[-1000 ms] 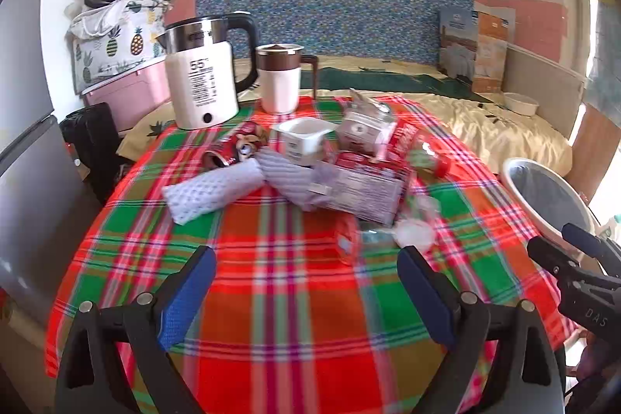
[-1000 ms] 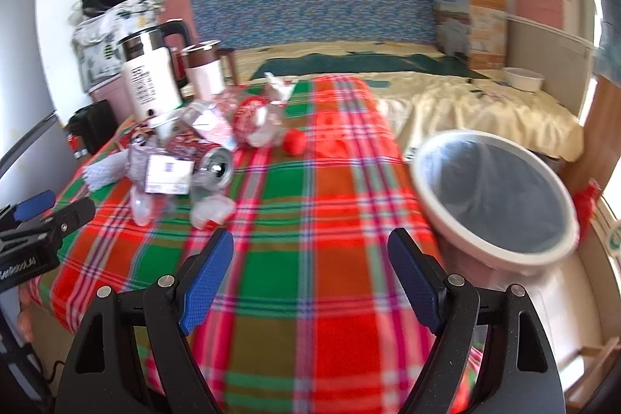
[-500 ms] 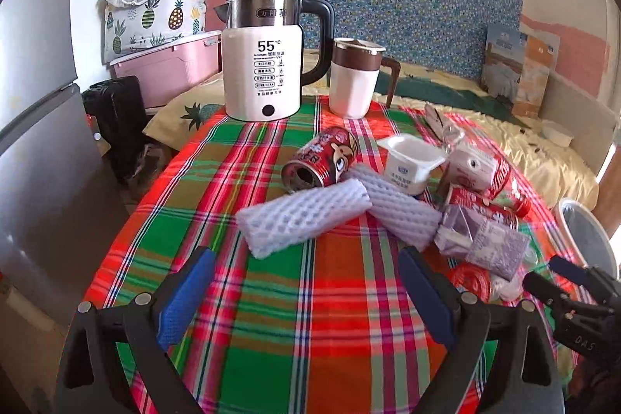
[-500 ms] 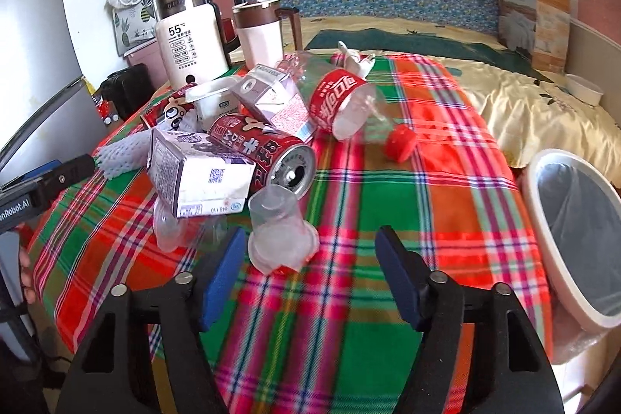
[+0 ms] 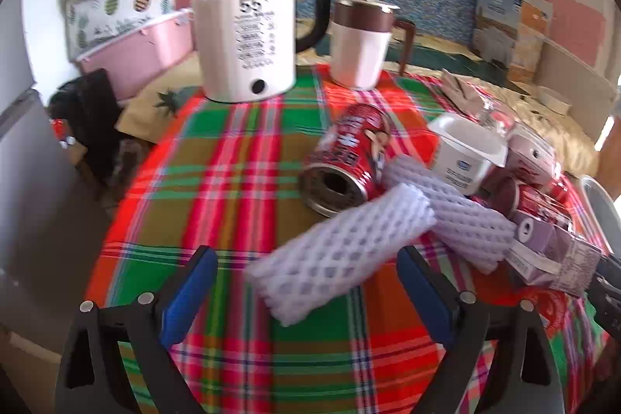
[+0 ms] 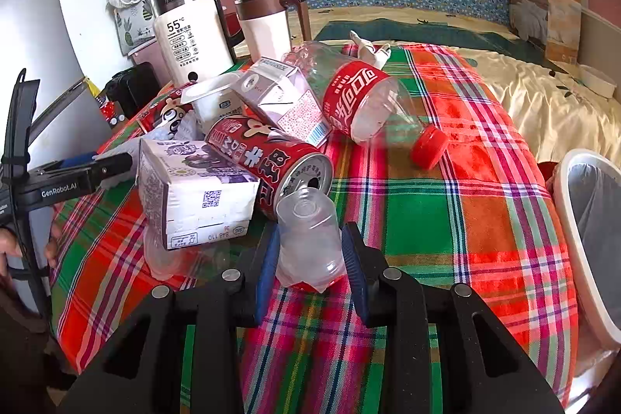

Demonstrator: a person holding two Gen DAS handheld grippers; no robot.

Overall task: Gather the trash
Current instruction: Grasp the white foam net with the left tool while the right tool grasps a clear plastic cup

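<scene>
Trash lies heaped on the plaid tablecloth (image 6: 427, 220). In the right wrist view my right gripper (image 6: 310, 258) has closed on a clear plastic cup (image 6: 310, 243) lying upside down on the cloth. Behind it are a red can (image 6: 271, 158), a purple-white carton (image 6: 194, 196), a second carton (image 6: 283, 99) and a cola bottle (image 6: 368, 103). In the left wrist view my left gripper (image 5: 306, 293) is open around the near end of a white foam net (image 5: 341, 251). A second foam net (image 5: 454, 212), a red can (image 5: 349, 158) and a yogurt cup (image 5: 465, 150) lie beyond it.
A white kettle (image 5: 248, 37) and a brown-lidded mug (image 5: 363, 41) stand at the table's back. A white trash bin (image 6: 590, 239) with a grey liner stands off the table's right edge. A bed (image 6: 524, 84) lies behind. A grey fridge (image 5: 27, 200) is at left.
Both grippers moved forward toward the pile. The right jaws narrowed from wide open onto the clear cup. The left gripper came up to the white foam net, still open.
</scene>
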